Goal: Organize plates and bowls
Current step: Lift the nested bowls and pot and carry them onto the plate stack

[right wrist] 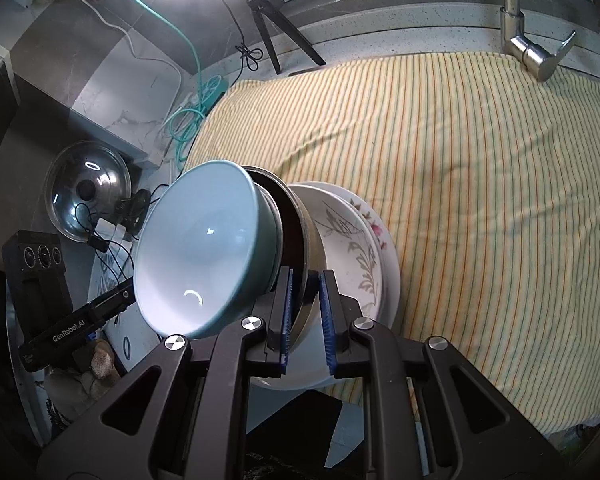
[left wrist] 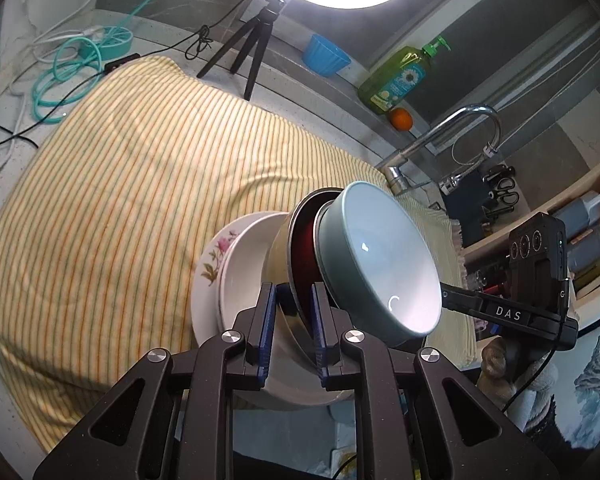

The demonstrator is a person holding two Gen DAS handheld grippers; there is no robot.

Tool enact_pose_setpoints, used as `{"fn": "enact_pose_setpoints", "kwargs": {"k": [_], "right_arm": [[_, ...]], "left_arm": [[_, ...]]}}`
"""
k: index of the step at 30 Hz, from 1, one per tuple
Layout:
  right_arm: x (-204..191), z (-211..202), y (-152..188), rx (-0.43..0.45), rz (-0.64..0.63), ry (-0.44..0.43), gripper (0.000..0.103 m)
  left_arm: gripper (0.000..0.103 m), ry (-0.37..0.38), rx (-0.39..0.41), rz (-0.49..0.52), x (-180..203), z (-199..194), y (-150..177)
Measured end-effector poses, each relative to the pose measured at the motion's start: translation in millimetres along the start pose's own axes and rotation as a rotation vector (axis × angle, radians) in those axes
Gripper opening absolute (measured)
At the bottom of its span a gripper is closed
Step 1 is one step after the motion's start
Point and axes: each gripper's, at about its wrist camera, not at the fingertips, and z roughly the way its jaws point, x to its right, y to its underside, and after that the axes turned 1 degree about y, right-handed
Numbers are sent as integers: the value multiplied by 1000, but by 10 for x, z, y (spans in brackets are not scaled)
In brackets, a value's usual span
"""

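A stack of dishes hangs over the striped cloth (left wrist: 132, 176), carried between both grippers. A flowered plate (left wrist: 214, 258) (right wrist: 378, 232) is at the bottom. On it lie a white dish (left wrist: 244, 272) and a leaf-patterned plate (right wrist: 350, 252), then a steel bowl with a dark red inside (left wrist: 302, 240) (right wrist: 294, 220). A pale blue bowl (left wrist: 380, 256) (right wrist: 196, 252) sits on top. My left gripper (left wrist: 294, 314) is shut on the steel bowl's rim. My right gripper (right wrist: 306, 308) is shut on the same rim from the opposite side. Each wrist view shows the other gripper (left wrist: 500, 314) (right wrist: 80, 322) behind the blue bowl.
A ring light on a black tripod (left wrist: 244, 52) stands at the back of the counter, near a blue cup (left wrist: 326, 56), a green soap bottle (left wrist: 400, 80), an orange (left wrist: 401, 119) and cables (left wrist: 60, 76). The faucet (left wrist: 452, 140) rises at the cloth's edge. A glass pot lid (right wrist: 88, 192) lies left.
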Motion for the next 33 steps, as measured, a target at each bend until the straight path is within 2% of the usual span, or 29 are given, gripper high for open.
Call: {"fn": "enact_pose_setpoints", "kwargs": {"k": [15, 27, 33], "right_arm": [[114, 76, 63, 24, -20, 22, 15], [145, 89, 76, 28, -33, 6, 15], [145, 74, 99, 25, -42, 3, 15]], "left_arm": [[15, -52, -3, 38, 75, 168, 81], [15, -61, -5, 51, 92, 174, 104], [29, -94, 1, 51, 61, 157, 114]]}}
